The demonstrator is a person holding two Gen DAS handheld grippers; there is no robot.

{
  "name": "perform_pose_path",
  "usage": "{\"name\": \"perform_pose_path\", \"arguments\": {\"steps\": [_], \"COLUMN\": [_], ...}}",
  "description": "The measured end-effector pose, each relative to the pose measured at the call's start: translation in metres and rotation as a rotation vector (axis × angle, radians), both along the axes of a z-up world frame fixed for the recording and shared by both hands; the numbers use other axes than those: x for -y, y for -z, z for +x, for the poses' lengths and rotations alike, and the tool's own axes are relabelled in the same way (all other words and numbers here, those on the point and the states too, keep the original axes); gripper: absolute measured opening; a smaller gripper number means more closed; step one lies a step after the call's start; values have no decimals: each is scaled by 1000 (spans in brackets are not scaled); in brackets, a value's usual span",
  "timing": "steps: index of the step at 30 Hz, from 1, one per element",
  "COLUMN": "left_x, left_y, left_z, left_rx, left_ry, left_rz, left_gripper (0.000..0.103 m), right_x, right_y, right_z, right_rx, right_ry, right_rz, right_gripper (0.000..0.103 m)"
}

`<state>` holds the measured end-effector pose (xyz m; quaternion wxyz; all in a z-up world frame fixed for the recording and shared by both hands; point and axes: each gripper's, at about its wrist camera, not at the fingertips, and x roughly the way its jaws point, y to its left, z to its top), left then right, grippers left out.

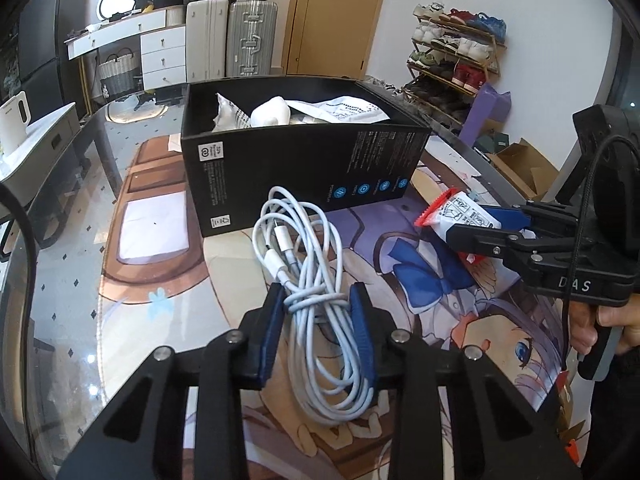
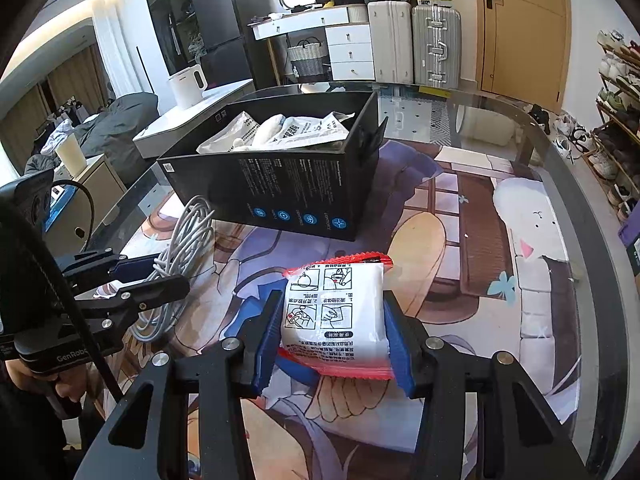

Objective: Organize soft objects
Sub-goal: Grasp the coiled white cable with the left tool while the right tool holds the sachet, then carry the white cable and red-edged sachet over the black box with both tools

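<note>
A coiled white charging cable [image 1: 304, 240] lies on the printed mat in front of a black open box [image 1: 304, 168]. My left gripper [image 1: 318, 296] is shut on the coil's wrapped middle, its blue pads touching both sides. In the right wrist view the same cable [image 2: 188, 232] runs through the left gripper [image 2: 168, 272]. My right gripper [image 2: 333, 298] is shut on a white packet with red edges [image 2: 340, 320], held just above the mat. From the left wrist view the packet [image 1: 460, 210] and right gripper [image 1: 468, 224] sit at the right. The box [image 2: 280, 184] holds white pouches and a soft white item.
A cartoon-printed mat [image 1: 160, 220] covers a round glass table [image 2: 500, 108]. A hand [image 1: 600, 320] grips the right tool's handle. Beyond the table stand suitcases [image 1: 250, 40], a white drawer desk [image 1: 160, 48], a shoe rack [image 1: 456, 56], a wooden door and a white kettle [image 2: 186, 84] on a side cabinet.
</note>
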<state>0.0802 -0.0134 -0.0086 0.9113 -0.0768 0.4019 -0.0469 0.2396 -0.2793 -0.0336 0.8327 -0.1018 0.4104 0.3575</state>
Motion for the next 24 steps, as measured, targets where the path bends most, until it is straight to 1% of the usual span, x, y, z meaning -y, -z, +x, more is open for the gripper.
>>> {"name": "perform_pose_path", "arguments": {"steps": [6, 16, 20, 24], "left_x": [-7, -12, -13, -17], "left_y": [-9, -31, -40, -52], "left_z": [-9, -11, -10, -11], "left_rx": [34, 85, 108, 135], "left_ry": [-3, -6, -5, 0], "left_rz": [-16, -14, -11, -27], "left_gripper": [31, 31, 31, 31], "right_x": [-1, 3, 3, 3], "right_y": [-5, -17, -28, -42], "right_z": [-4, -14, -18, -21], "right_rx": [17, 41, 57, 75], "right_ry": [-9, -21, -22, -26], "right_rz": [13, 45, 53, 70], "right_gripper": [48, 48, 48, 48]}}
